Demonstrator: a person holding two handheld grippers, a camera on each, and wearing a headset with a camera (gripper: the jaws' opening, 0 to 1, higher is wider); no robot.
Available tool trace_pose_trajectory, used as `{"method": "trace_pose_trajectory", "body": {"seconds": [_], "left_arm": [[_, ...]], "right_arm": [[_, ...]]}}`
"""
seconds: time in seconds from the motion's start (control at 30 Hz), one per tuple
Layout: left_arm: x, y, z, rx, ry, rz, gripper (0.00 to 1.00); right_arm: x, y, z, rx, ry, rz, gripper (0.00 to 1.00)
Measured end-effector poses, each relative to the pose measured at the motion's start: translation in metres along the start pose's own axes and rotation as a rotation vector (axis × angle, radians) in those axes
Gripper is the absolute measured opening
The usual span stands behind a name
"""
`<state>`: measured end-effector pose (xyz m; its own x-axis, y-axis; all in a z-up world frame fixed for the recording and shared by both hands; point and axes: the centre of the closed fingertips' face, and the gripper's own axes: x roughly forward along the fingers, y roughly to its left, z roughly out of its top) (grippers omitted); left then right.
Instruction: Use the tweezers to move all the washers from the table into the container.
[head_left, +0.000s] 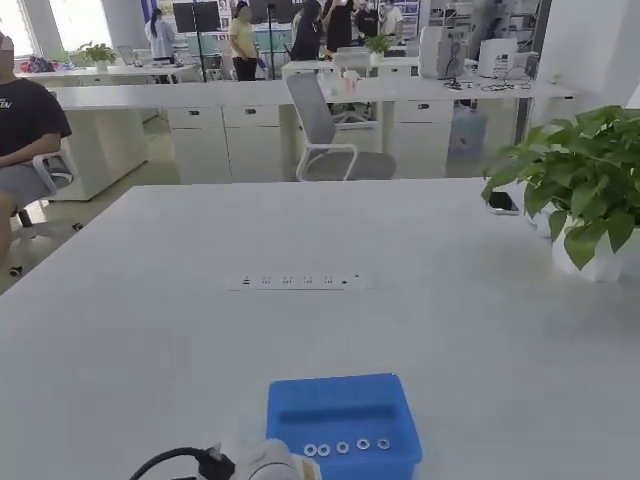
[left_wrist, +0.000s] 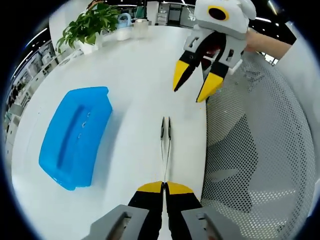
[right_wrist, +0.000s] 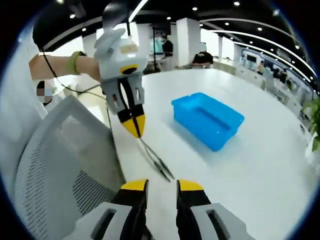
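Five washers (head_left: 345, 447) lie in a row inside the container (head_left: 400, 405), along its wall nearest you, so that much of the job looks done. Judging by the head view, the table (head_left: 150, 340) beyond and to either side of the container carries no loose washer that I can make out. The strip between the container and you is cut off, so I cannot tell whether any are left there. The tweezers (left_wrist: 165, 145) are off the container's side, out toward the table's edge by the mesh chair (left_wrist: 260, 150), with their tips together and nothing between them. Your left gripper (left_wrist: 164, 186) has its jaws clamped on the tweezers' rear end. Your right gripper (left_wrist: 189, 92) hangs past the tweezers' tips, on the side away from the container, jaws apart and holding nothing. If a washer does remain, you would swing the tweezers back toward it from here. If not, the task looks complete, with only the tweezers to set down.
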<state>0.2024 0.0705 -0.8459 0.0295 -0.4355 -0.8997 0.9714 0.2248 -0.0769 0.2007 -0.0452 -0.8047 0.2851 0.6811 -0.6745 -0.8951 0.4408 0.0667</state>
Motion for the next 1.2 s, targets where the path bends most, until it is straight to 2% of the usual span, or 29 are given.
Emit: {"method": "trace_pose_trajectory", "body": {"seconds": [0.07,0.13,0.3,0.4,0.47,0.57,0.67,1.0,1.2], "left_arm": [[0.001,-0.001,0.0,0.0,0.01,-0.001,0.0],[0.003,-0.001,-0.002,0.006,0.023,0.0,0.0],[0.005,0.0,-0.004,0.007,0.049,0.0,0.0],[0.006,0.001,-0.007,0.028,0.084,0.015,0.0],[0.007,0.002,-0.009,0.042,0.104,0.021,0.0],[0.009,0.002,-0.012,0.063,0.131,0.026,0.0],[0.01,0.002,-0.013,0.069,0.143,0.025,0.0],[0.011,0.003,-0.015,0.059,0.157,0.02,0.0],[0.012,0.003,-0.017,0.079,0.181,0.042,0.0]], "right_arm": [[-0.012,-0.006,0.003,0.03,-0.032,-0.035,0.19],[-0.021,-0.01,0.002,0.04,-0.041,-0.057,0.19],[-0.034,-0.024,0.006,0.111,-0.095,-0.131,0.2],[-0.04,-0.029,0.009,0.15,-0.128,-0.169,0.2],[-0.045,-0.032,0.013,0.201,-0.173,-0.195,0.2],[-0.05,-0.033,0.016,0.238,-0.212,-0.205,0.2],[-0.053,-0.034,0.014,0.256,-0.223,-0.211,0.21],[-0.052,-0.034,0.01,0.266,-0.215,-0.22,0.22],[-0.05,-0.034,0.011,0.264,-0.212,-0.222,0.22]]}}
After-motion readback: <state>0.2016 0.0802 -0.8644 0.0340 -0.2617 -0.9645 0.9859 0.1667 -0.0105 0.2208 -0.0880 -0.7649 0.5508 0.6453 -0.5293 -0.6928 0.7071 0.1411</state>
